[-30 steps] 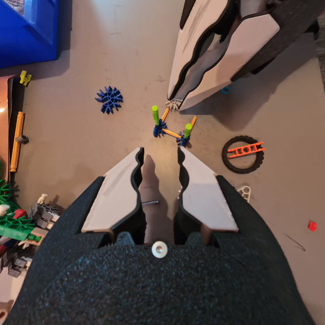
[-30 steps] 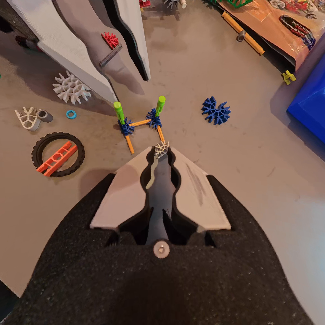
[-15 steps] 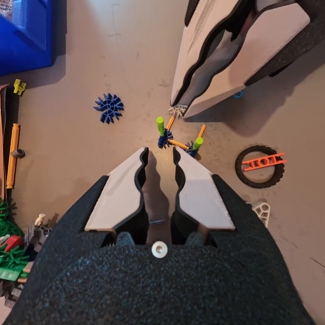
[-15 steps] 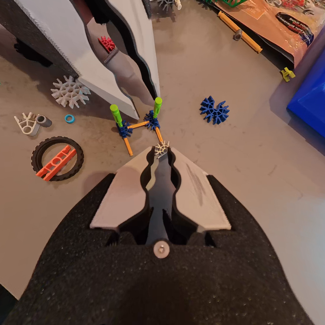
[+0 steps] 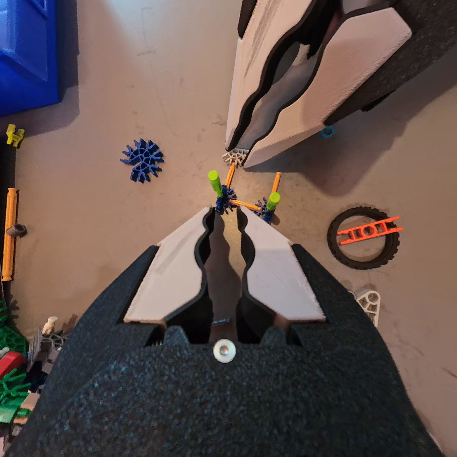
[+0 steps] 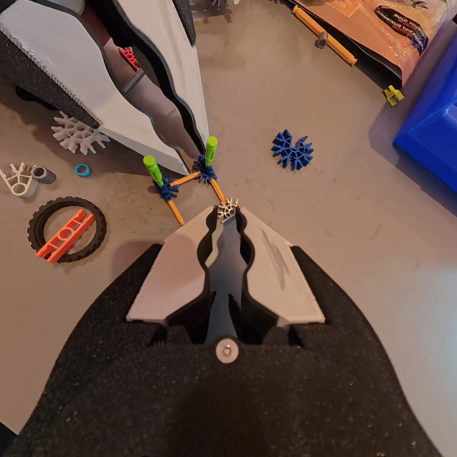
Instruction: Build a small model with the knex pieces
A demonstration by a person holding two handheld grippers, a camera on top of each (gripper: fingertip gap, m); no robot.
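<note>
White connector (image 6: 227, 209) btwn right fingers (image 6: 247, 223)

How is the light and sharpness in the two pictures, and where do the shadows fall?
Left wrist view: the right gripper throws a wide soft shadow on the table; the edges bend from the wide lens. Right wrist view: the white connector is sharp, and a pale glare lies at the right edge.

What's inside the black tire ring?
An orange ladder-like piece lies across the black tire ring, its ends over the rim. Bare table shows through the rest; nothing else is inside.
</note>
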